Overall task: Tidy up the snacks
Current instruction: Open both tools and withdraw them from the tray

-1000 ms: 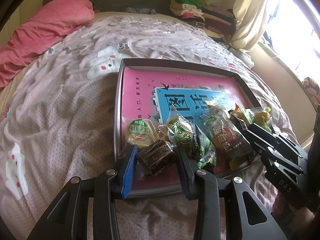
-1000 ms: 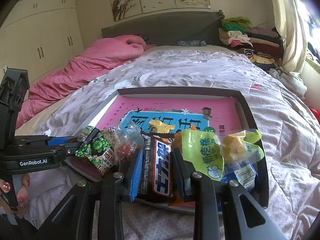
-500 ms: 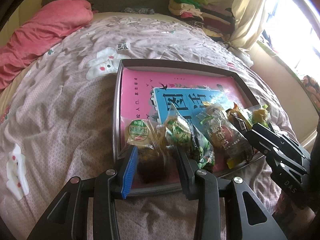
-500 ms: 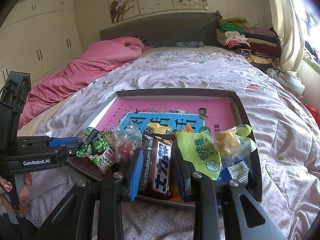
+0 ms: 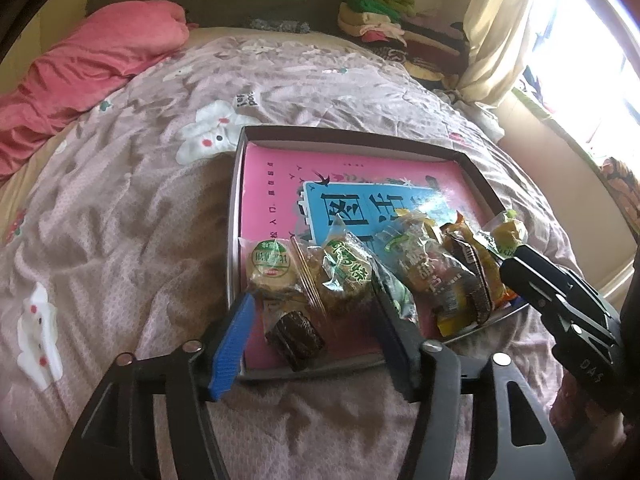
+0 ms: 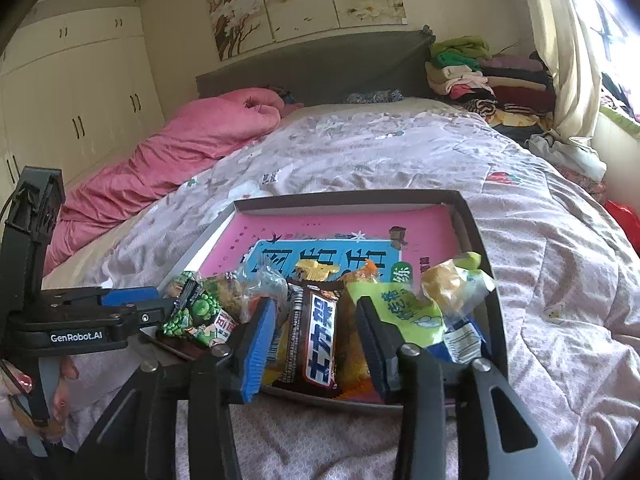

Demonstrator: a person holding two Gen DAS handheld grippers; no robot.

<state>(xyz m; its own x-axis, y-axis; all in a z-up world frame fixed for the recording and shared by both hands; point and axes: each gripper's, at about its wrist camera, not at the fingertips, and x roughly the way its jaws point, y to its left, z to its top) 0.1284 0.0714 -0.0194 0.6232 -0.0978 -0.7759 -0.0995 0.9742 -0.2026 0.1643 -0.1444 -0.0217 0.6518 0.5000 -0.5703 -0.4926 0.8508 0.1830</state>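
Observation:
A shallow dark tray (image 5: pixel 340 134) with a pink and blue bottom lies on the bed, with several snack packets along its near edge. My left gripper (image 5: pixel 312 336) hangs over the tray's near left corner and its jaws are opening. A brown chocolate cake packet (image 5: pixel 294 334) lies loose on the tray between them, clear of both pads. My right gripper (image 6: pixel 316 340) is at the near right part of the tray (image 6: pixel 348 198), jaws also opening. A dark chocolate bar (image 6: pixel 316 332) rests on the tray between its fingers, untouched by the pads.
A round green-labelled cake (image 5: pixel 272 264), a green pea packet (image 6: pixel 196 314) and a yellow-green packet (image 6: pixel 408 312) crowd the tray's near side. A pink quilt (image 5: pixel 80 64) lies at far left and folded clothes (image 6: pixel 472 68) at far right. A person's hand (image 6: pixel 20 384) holds the left gripper.
Both grippers' jaws have widened. The left one has let go of the brown cake, which now lies on the tray. The right one has released the chocolate bar.

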